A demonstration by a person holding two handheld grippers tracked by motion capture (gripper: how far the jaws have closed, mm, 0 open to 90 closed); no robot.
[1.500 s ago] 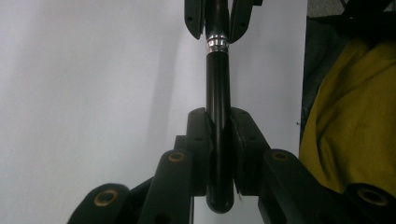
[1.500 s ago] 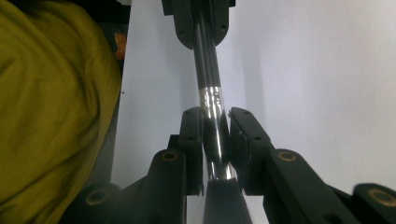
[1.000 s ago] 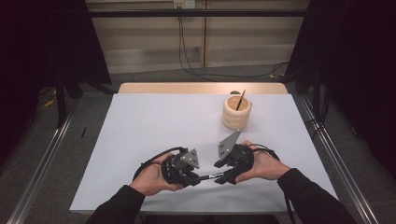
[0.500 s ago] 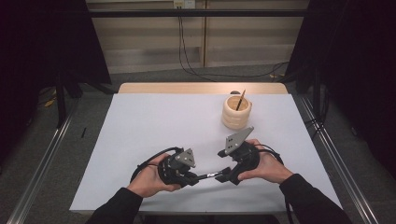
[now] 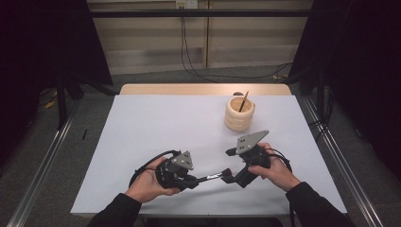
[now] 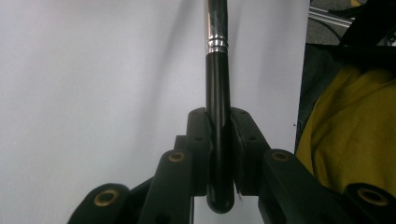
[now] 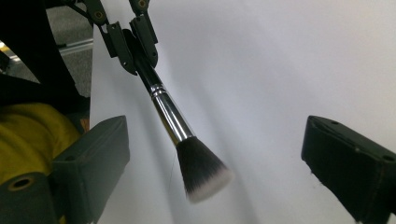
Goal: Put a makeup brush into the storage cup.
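Observation:
A makeup brush (image 5: 213,177) with a black handle (image 6: 217,93), a silver ferrule and a dark, white-tipped head (image 7: 201,170) hangs level just above the white table (image 5: 165,123). My left gripper (image 5: 196,180) is shut on the handle's end, both pads pressing on it (image 6: 219,128). My right gripper (image 5: 229,162) faces it from the right. Its jaws have just been opening and now stand wide apart on either side of the brush head (image 7: 217,156) without touching it. The left gripper (image 7: 133,42) grips the handle at the top left of the right gripper view.
A ribbed wooden cup (image 5: 239,113) with a thin stick (image 5: 244,100) in it stands at the back right of the table. Yellow clothing of the person (image 6: 355,135) lies near the table's front edge. Metal rails (image 5: 340,161) run along both sides.
The right gripper's jaws have spread wide and come off the brush head. The left gripper keeps its hold on the handle, and both hands stay about where they were.

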